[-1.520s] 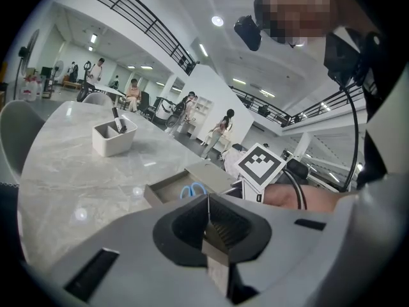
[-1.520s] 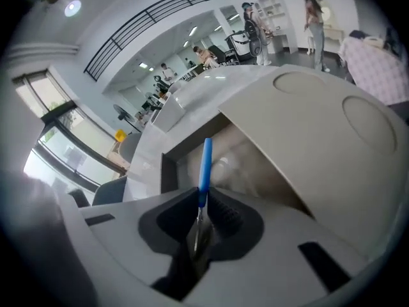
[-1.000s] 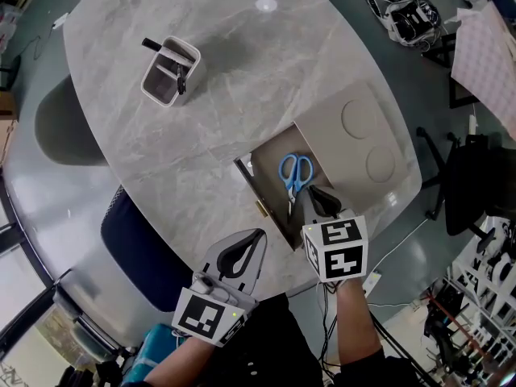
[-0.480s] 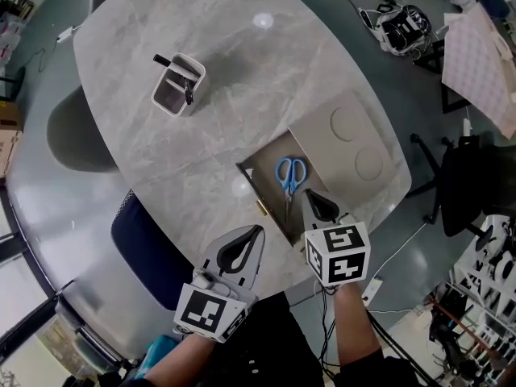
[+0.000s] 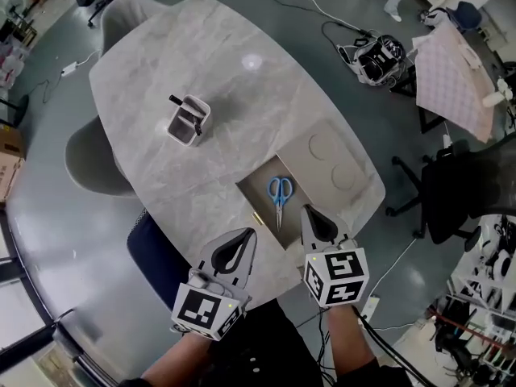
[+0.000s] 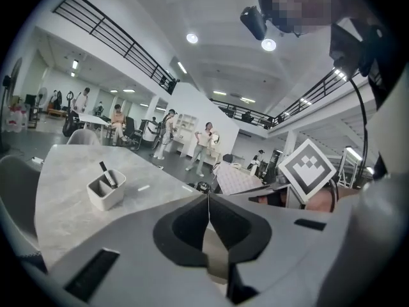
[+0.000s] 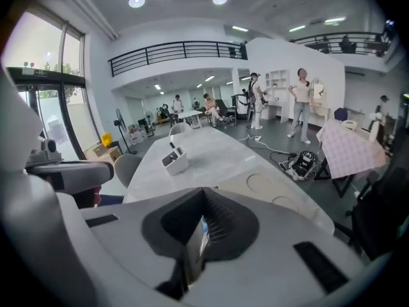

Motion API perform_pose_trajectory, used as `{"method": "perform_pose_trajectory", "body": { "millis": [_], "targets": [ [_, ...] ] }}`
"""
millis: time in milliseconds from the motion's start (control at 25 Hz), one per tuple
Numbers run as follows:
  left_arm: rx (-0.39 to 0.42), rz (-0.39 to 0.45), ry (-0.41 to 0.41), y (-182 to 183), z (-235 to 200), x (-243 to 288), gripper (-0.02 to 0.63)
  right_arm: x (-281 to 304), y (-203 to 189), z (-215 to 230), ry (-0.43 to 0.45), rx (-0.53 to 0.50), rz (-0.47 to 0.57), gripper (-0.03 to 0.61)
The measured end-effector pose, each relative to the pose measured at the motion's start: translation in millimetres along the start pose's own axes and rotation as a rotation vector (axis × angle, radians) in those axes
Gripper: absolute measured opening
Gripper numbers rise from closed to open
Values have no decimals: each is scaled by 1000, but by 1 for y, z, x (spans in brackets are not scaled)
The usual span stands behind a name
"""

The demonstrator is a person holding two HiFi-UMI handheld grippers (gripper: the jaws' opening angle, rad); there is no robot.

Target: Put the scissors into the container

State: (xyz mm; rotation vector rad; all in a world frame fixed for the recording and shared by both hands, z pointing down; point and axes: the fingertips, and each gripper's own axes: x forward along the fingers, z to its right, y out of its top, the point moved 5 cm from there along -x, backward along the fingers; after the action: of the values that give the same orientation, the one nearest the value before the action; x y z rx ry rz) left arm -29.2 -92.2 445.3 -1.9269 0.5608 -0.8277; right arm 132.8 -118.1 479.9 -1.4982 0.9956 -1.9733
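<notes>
the task is at its start: the scissors (image 5: 280, 192) lie untouched in an open recess (image 5: 260, 185) of the table (image 5: 226, 71), blue handles away from the person, blades toward them. the right gripper (image 5: 310, 214) hangs just short of the blade tips, jaws pressed together on nothing; the left gripper (image 5: 244, 236) sits beside it at the near edge, also closed and empty. the container (image 5: 181, 131), with a dark pen in it, stands well apart toward the far left. next, i judge, the right jaws must spread, dip into the recess and pinch the scissors.
</notes>
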Motion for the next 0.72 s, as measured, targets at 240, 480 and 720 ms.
{"method": "perform_pose_trajectory", "body": {
  "millis": [240, 480, 720],
  "targets": [
    [55, 54, -30, 32, 8, -25, 16, -54, 33, -20, -34, -13, 189, -3],
    [81, 109, -62, 61, 20, -51, 17, -105, 49, -37, -83, -15, 336, -3],
    [116, 153, -75, 78, 29, -73, 16, -141, 50, -53, -100, 0, 413, -3]
  ]
}}
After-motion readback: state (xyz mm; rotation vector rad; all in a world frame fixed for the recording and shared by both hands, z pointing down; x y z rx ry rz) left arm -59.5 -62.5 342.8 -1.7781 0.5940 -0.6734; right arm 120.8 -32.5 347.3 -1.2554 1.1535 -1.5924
